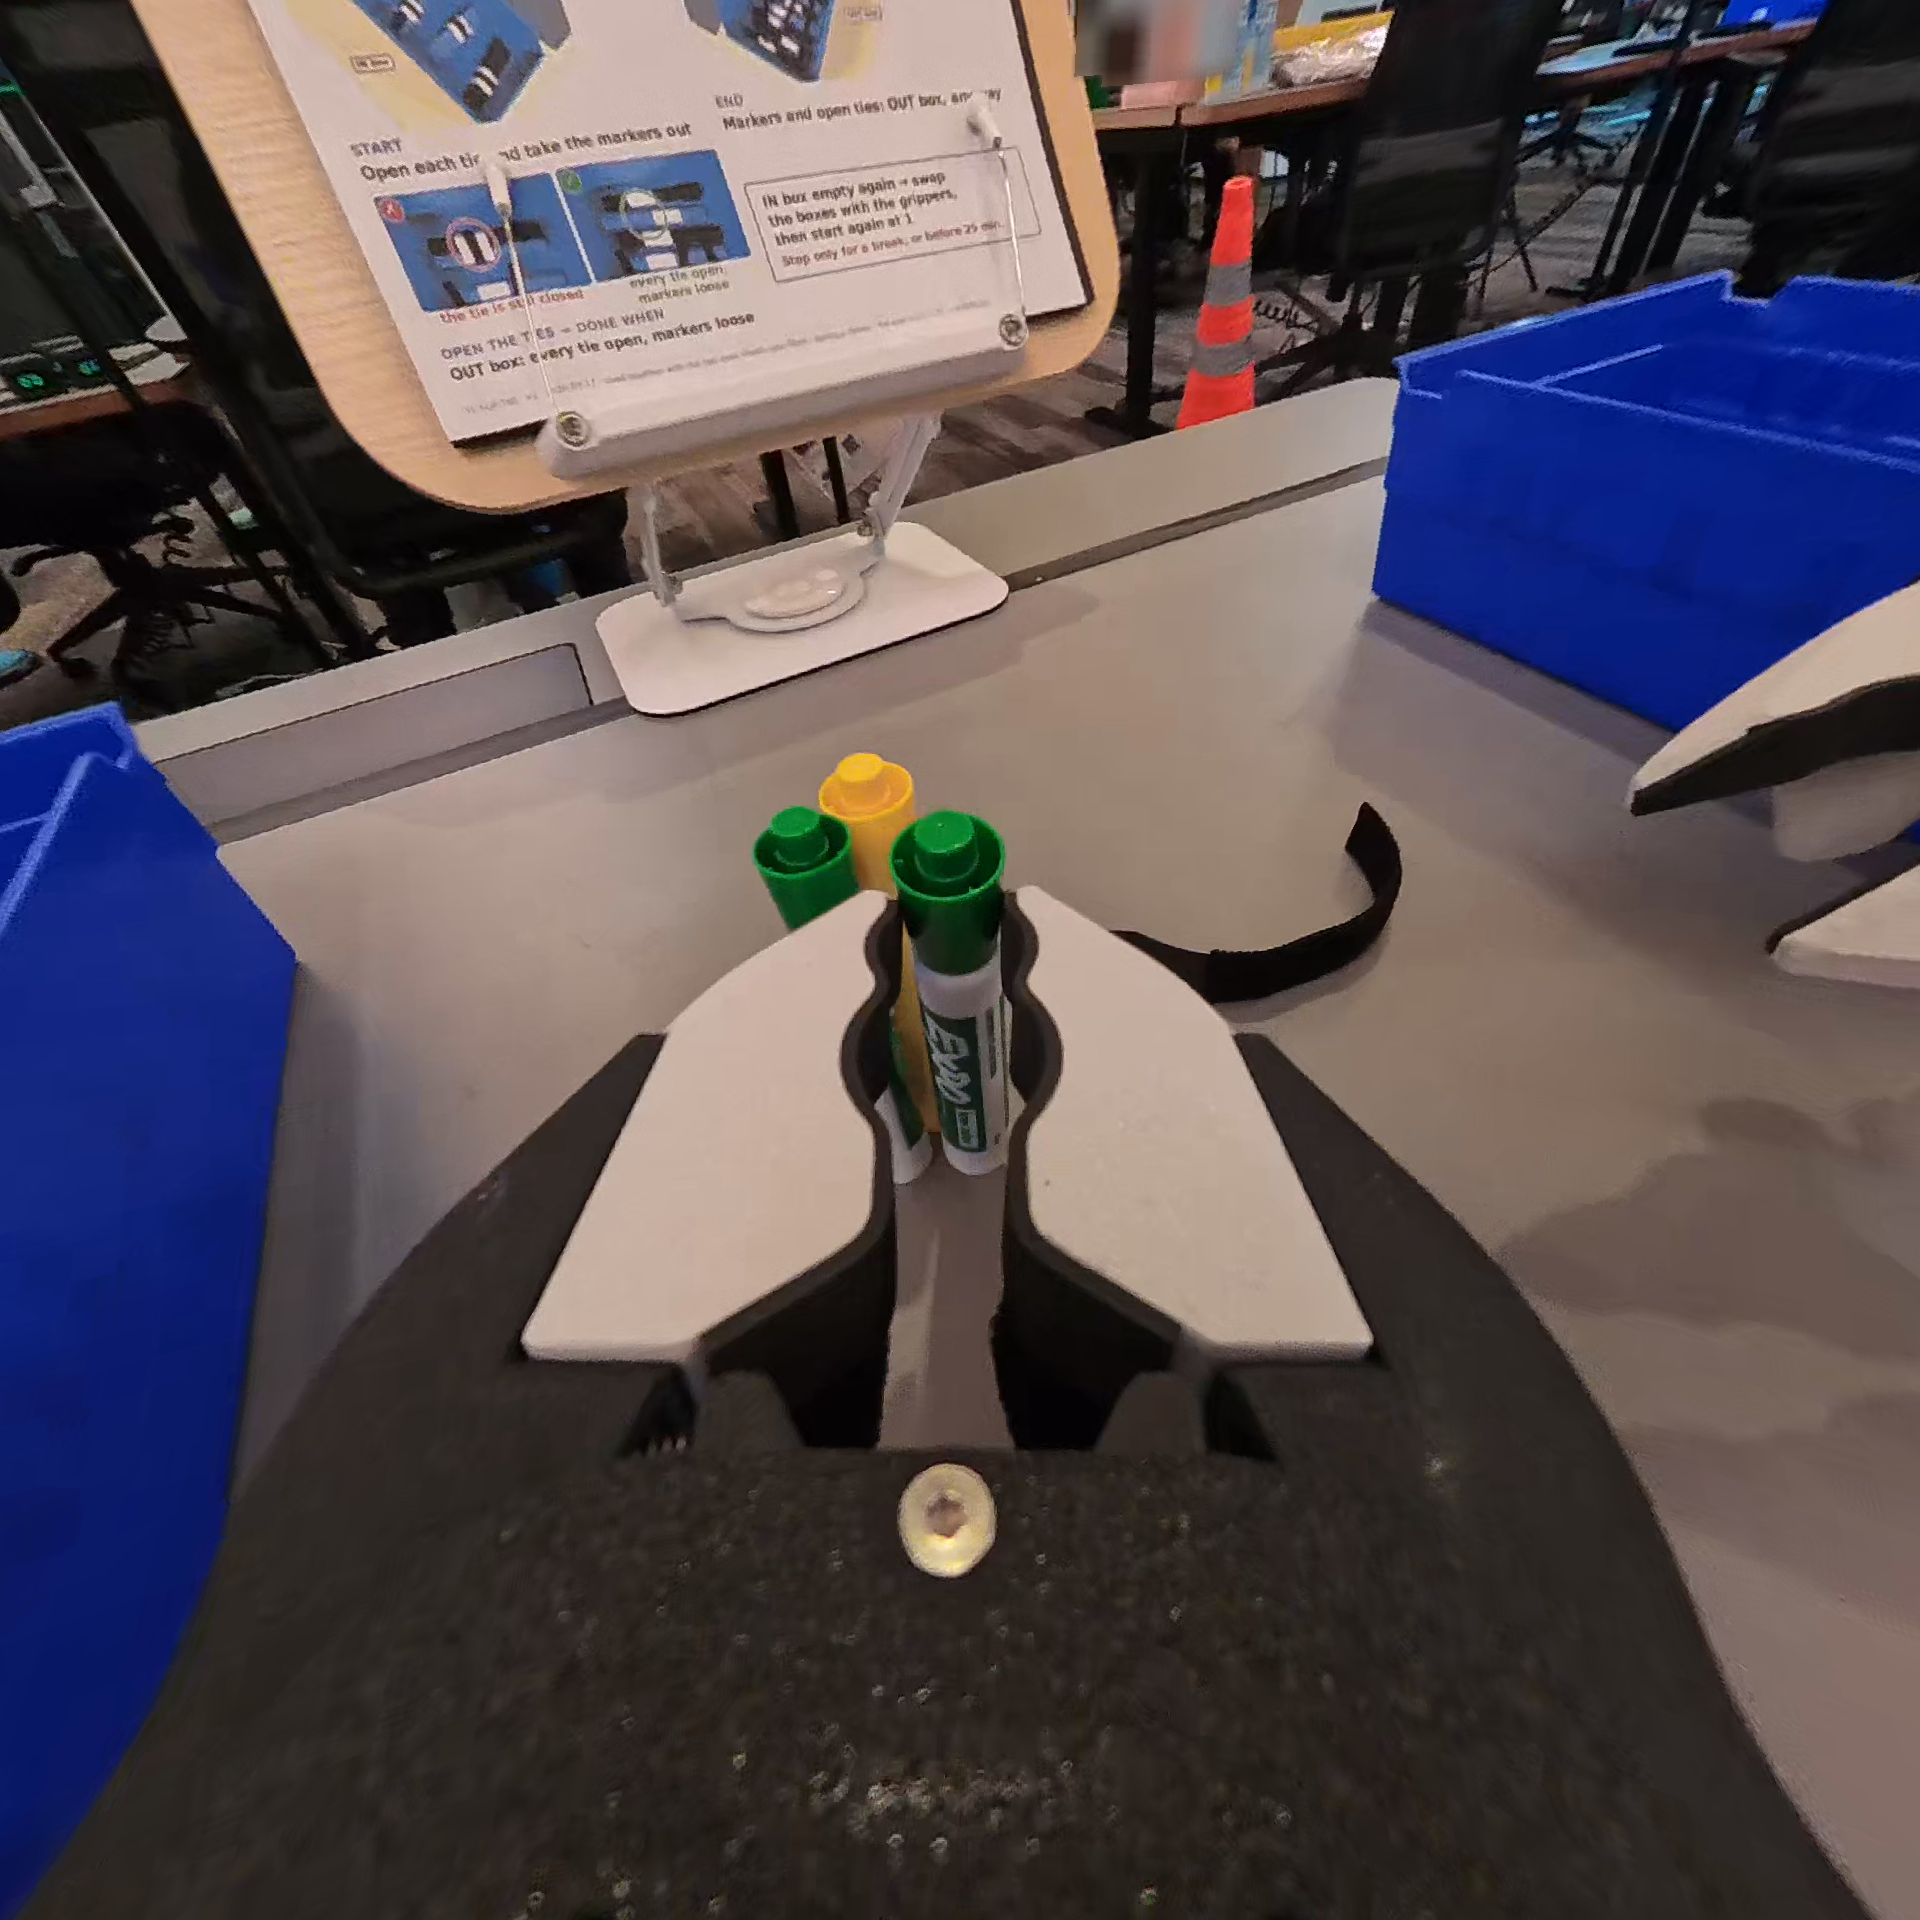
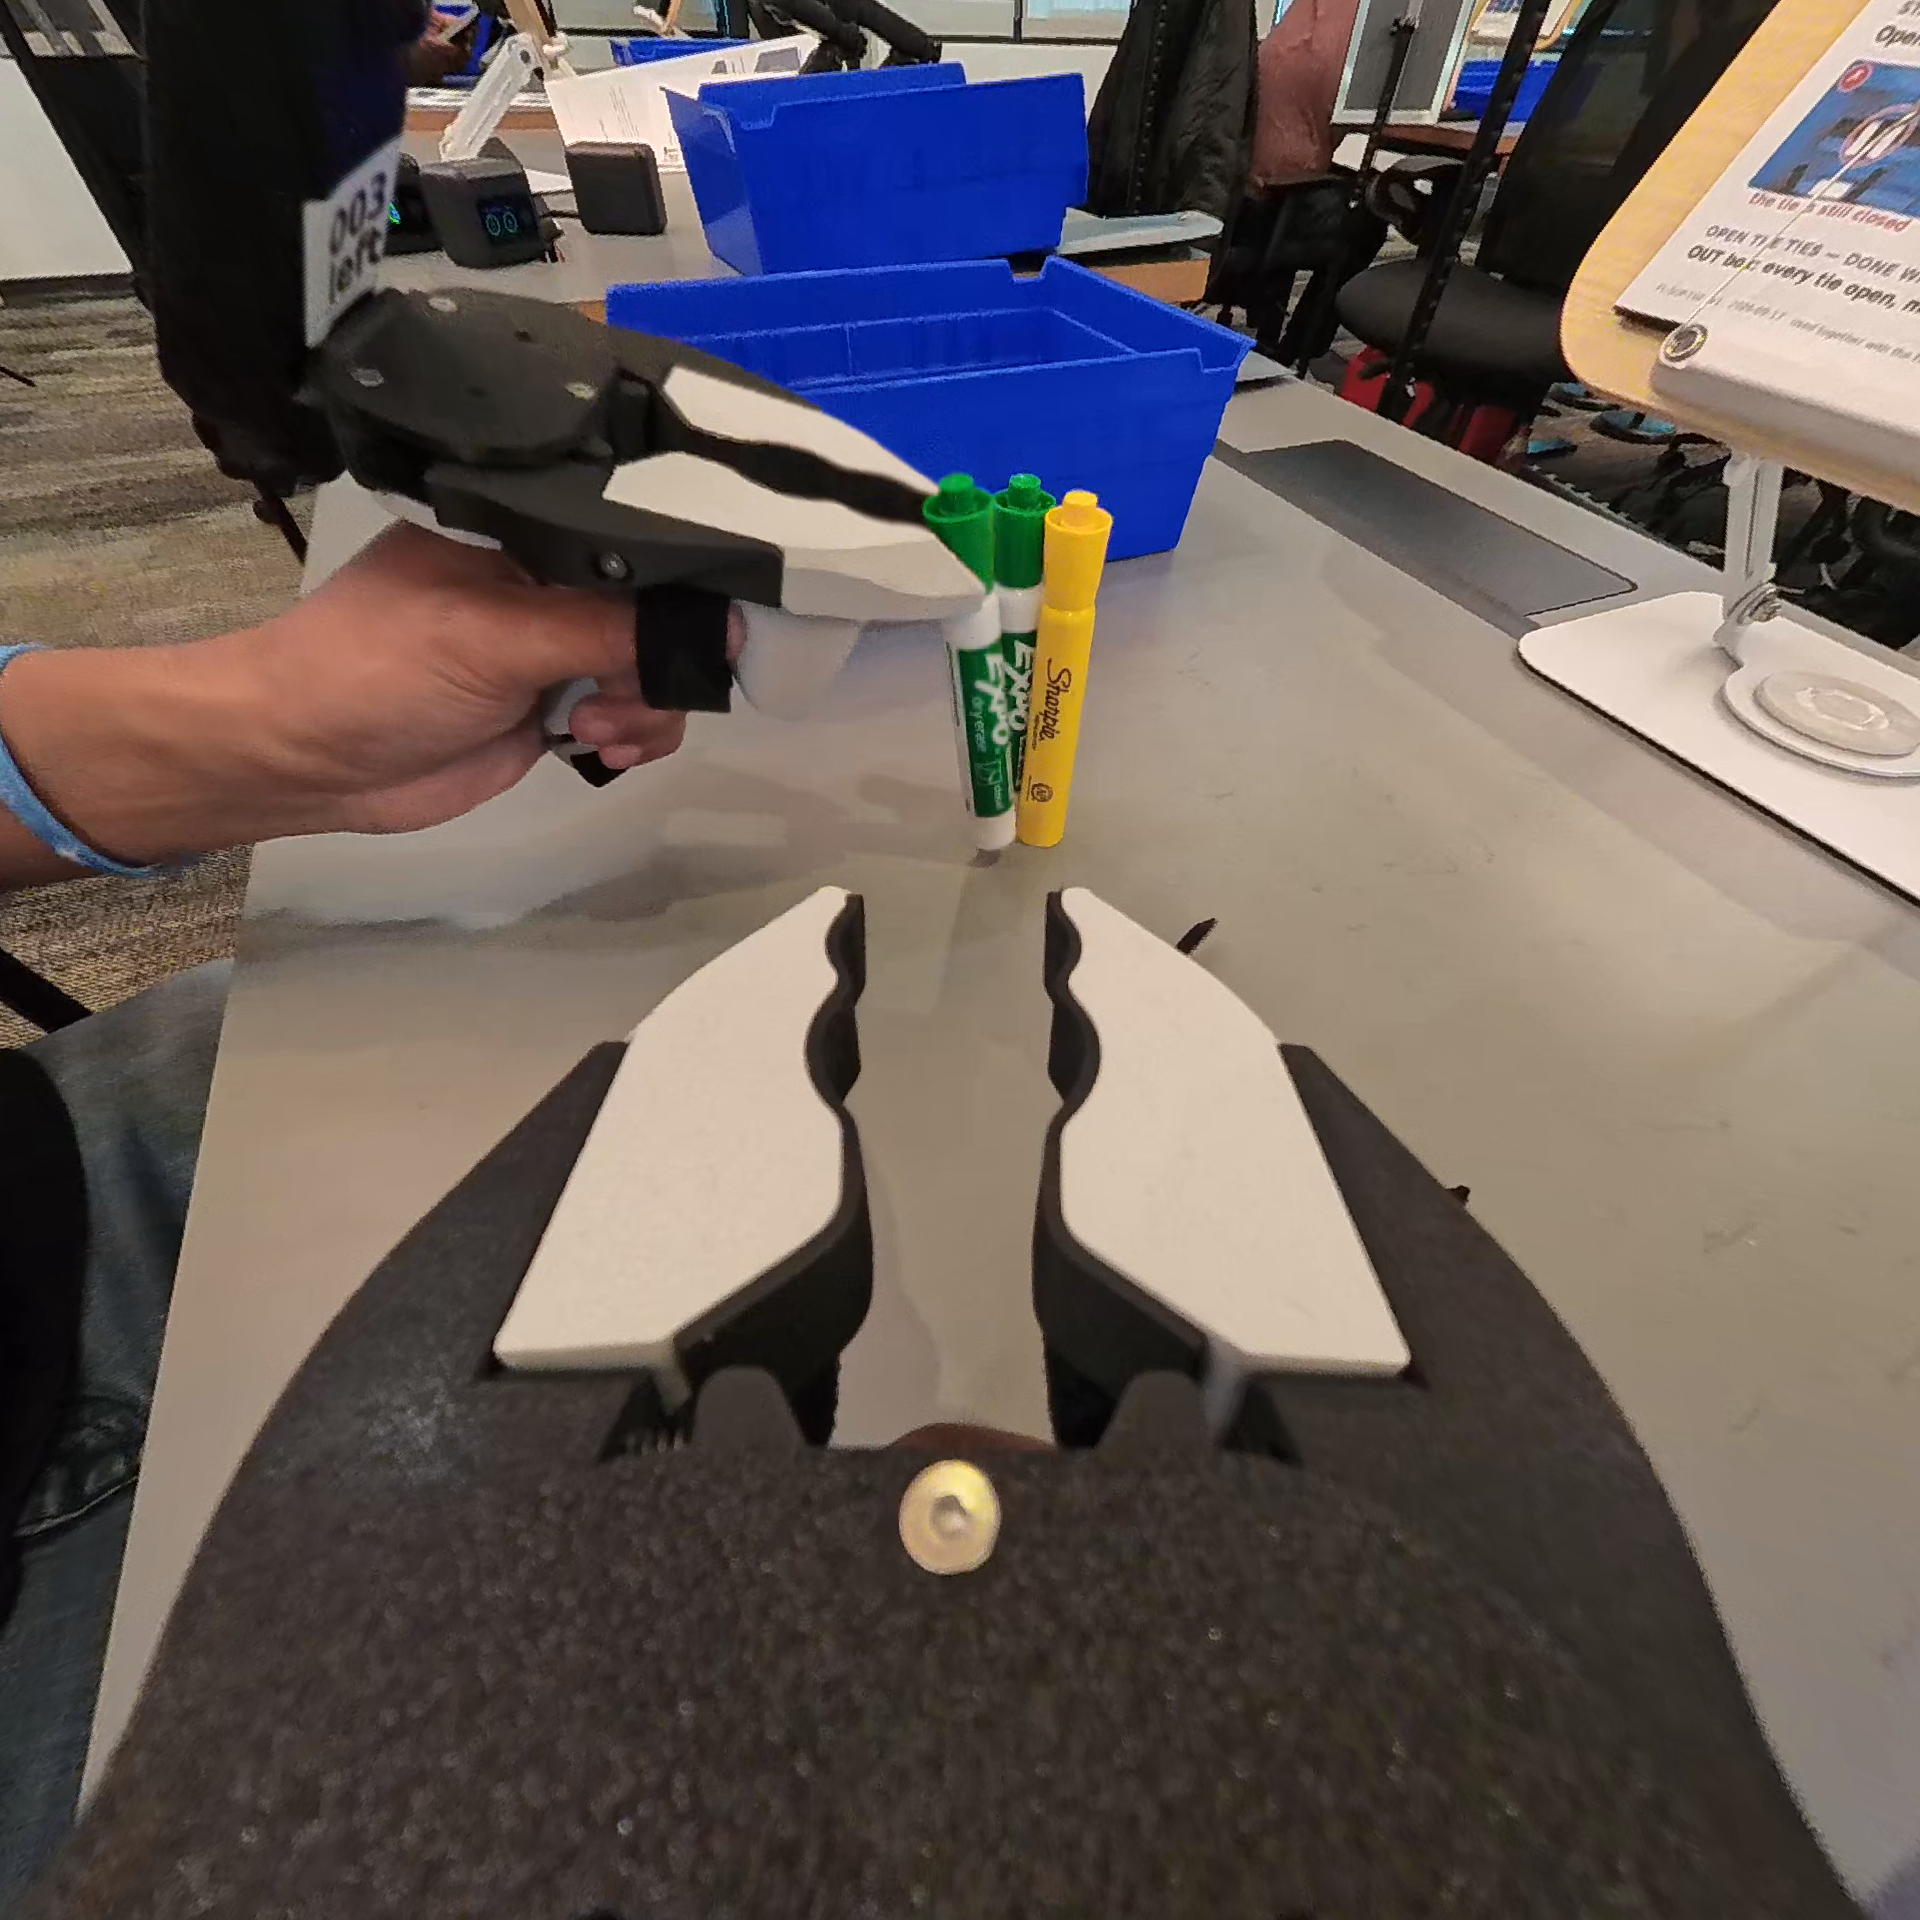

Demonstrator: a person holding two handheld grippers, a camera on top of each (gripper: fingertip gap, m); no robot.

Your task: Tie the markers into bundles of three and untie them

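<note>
Three markers stand upright together on the grey table (image 1: 1351,1195): two green ones (image 1: 798,868) (image 1: 951,935) and a yellow one (image 1: 865,800). My left gripper (image 1: 951,914) is shut on the nearer green marker, just below its cap. In the right wrist view, the left gripper (image 2: 940,566) holds that green marker (image 2: 977,707) slightly tilted, beside the other green marker (image 2: 1020,623) and the yellow one (image 2: 1065,665). My right gripper (image 2: 954,914) is open and empty, just short of the markers. A black tie (image 1: 1299,935) lies open on the table to the right.
Blue bins stand at the left (image 1: 104,1039) and right (image 1: 1662,499); the right wrist view shows one bin (image 2: 935,353) behind the markers. An instruction board on a white stand (image 1: 800,613) sits at the far edge. A person's hand (image 2: 364,707) holds the left gripper. Tip to tip, the grippers are about 12 centimeters apart.
</note>
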